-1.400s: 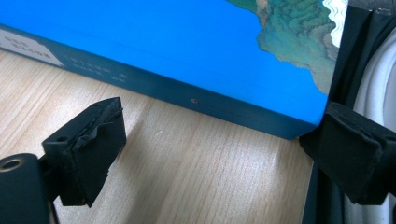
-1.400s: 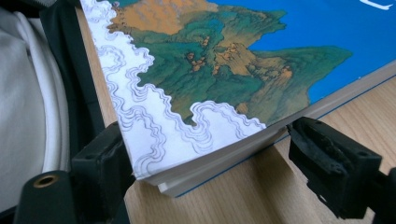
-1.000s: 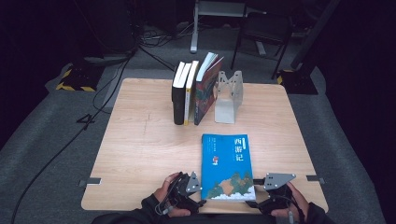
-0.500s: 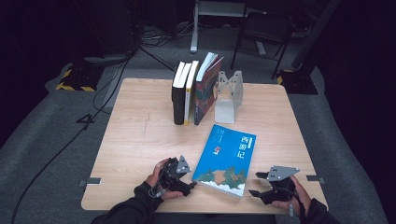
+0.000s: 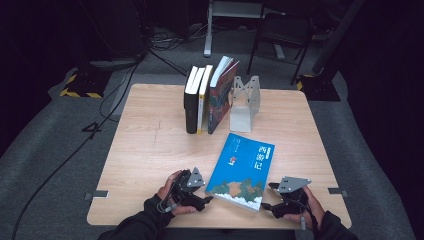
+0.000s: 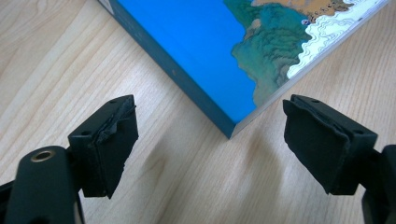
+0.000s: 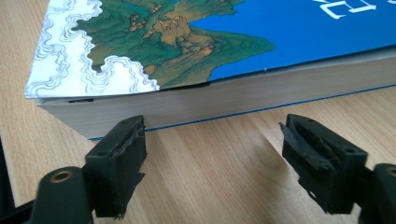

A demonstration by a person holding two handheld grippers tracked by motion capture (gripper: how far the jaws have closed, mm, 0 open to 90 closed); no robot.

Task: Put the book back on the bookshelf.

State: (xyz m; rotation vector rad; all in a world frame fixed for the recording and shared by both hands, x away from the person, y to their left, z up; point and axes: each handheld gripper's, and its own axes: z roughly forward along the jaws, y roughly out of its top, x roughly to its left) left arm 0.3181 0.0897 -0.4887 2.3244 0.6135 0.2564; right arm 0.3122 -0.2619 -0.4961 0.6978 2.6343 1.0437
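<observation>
A blue paperback (image 5: 242, 167) with a landscape picture lies flat and askew near the table's front edge. In the left gripper view its blue near corner (image 6: 201, 42) points between my jaws, a short way ahead. My left gripper (image 5: 207, 200) (image 6: 210, 144) is open at the book's left near corner, not touching it. My right gripper (image 5: 267, 197) (image 7: 212, 158) is at the book's right near corner, facing its page edge (image 7: 233, 93). Its jaws have just been opening and stand open with nothing between them.
Several books (image 5: 207, 97) stand upright at the back of the wooden table (image 5: 145, 150), leaning beside a grey metal bookend (image 5: 245, 102). Cables run over the dark floor at the left. A chair stands behind the table.
The blue book has turned clockwise from straight to askew and slid a little away. My left hand has drawn back leftward off its corner. My right hand has barely moved.
</observation>
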